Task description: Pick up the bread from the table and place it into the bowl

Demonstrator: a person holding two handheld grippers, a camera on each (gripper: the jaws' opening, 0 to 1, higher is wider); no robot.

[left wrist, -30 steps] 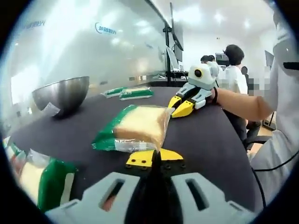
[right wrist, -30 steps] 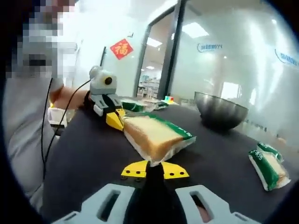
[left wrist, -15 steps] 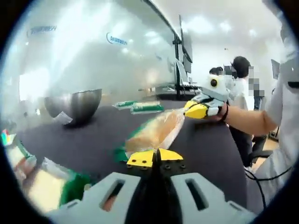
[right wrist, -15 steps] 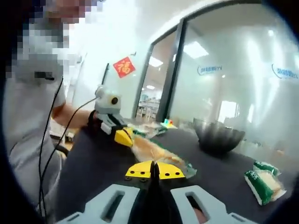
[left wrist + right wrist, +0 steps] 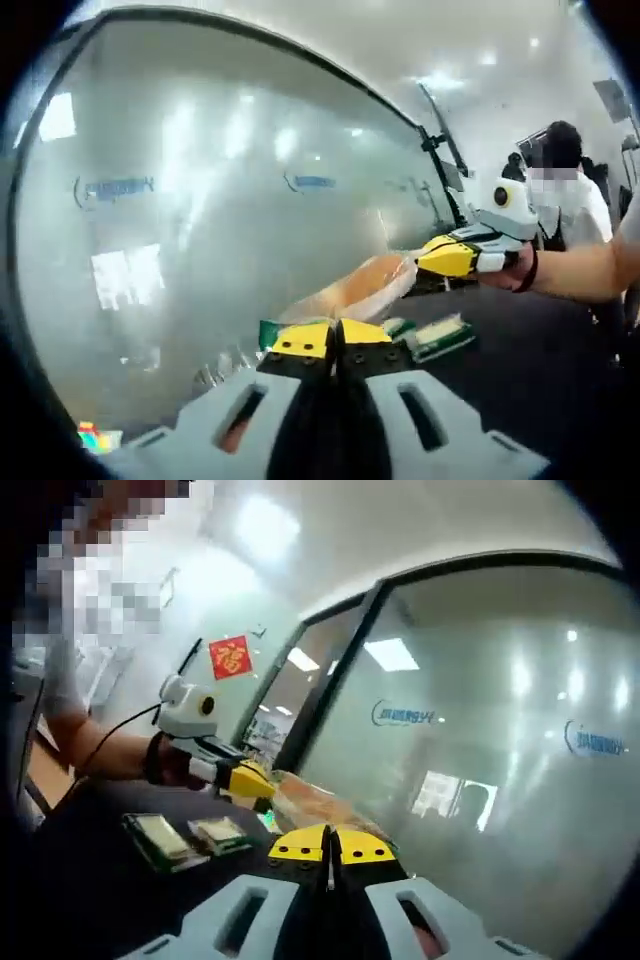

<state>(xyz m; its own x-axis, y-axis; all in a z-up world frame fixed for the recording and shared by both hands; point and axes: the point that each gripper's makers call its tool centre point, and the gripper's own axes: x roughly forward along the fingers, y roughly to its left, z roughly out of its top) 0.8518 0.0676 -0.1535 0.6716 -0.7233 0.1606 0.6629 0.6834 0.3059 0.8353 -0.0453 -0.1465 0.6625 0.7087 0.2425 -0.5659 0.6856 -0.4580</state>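
Hanging in the air between both tongs, the wrapped bread is pinched at each end: the left gripper closed on its near edge, the right gripper clamped on the far end. Below lie two small packets on the dark table, with a glass wall behind.

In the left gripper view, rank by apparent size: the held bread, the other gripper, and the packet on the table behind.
1. bread, stretched between both grippers
2. right gripper, close in look to the bread, so this order is unsure
3. bread packet on the table, smallest, though it lies farther away
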